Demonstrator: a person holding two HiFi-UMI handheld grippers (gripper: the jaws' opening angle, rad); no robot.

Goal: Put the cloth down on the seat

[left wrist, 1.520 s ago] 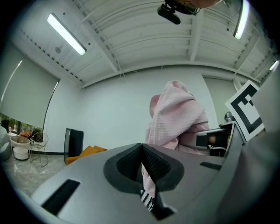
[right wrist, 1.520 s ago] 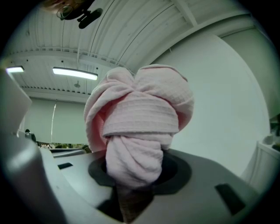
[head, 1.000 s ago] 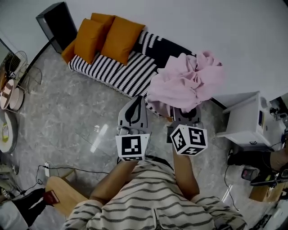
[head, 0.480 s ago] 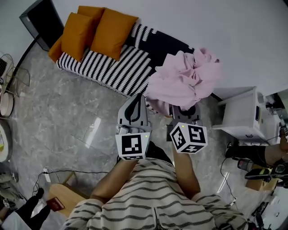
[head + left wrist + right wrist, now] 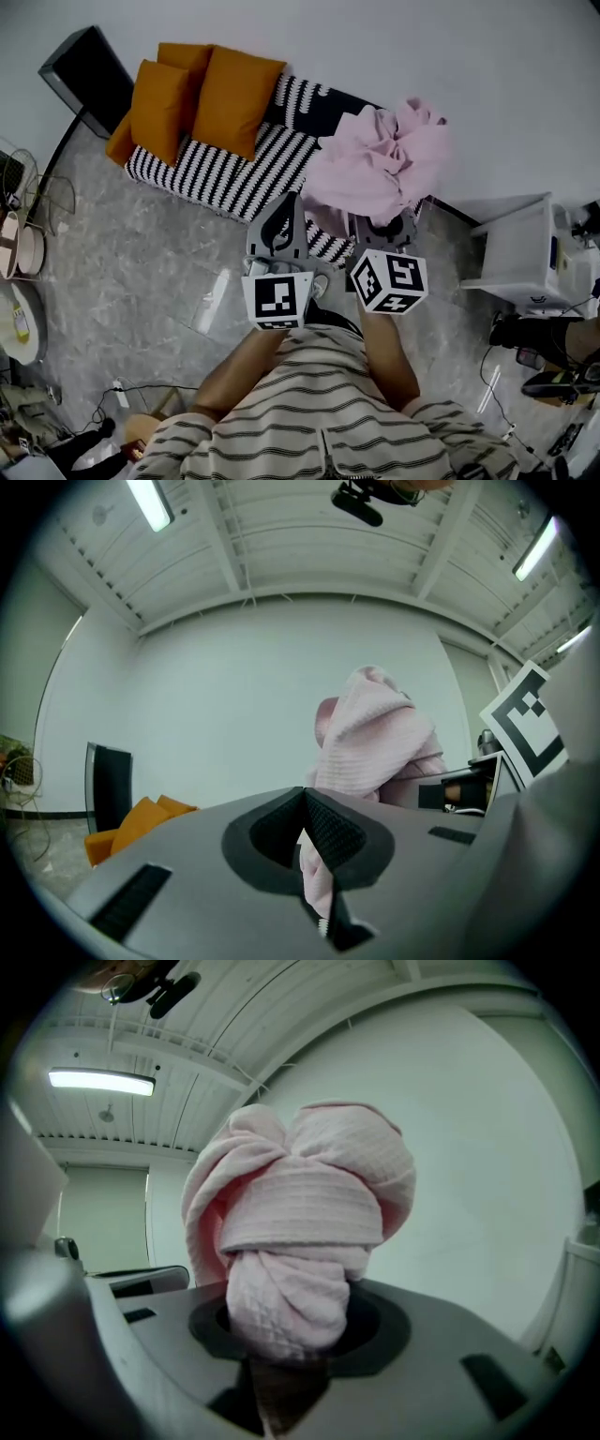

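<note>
A bunched pink cloth (image 5: 380,164) is held up in the air over the right end of the black-and-white striped seat (image 5: 225,173). My right gripper (image 5: 382,223) is shut on a thick wad of it; in the right gripper view the cloth (image 5: 300,1213) bulges up out of the right gripper (image 5: 286,1340). Beside it, my left gripper (image 5: 279,204) is shut on a thin strip of the cloth (image 5: 375,742), which is pinched in the left gripper (image 5: 305,808).
Orange cushions (image 5: 202,94) lie on the seat's left end, with a black box (image 5: 80,70) beyond them. A white cabinet (image 5: 520,253) stands to the right. A white wall runs behind the seat, and the floor is grey marble.
Both grippers keep the same hold on the cloth. The head view has swung a little, so the seat and cushions have shifted slightly in the picture.
</note>
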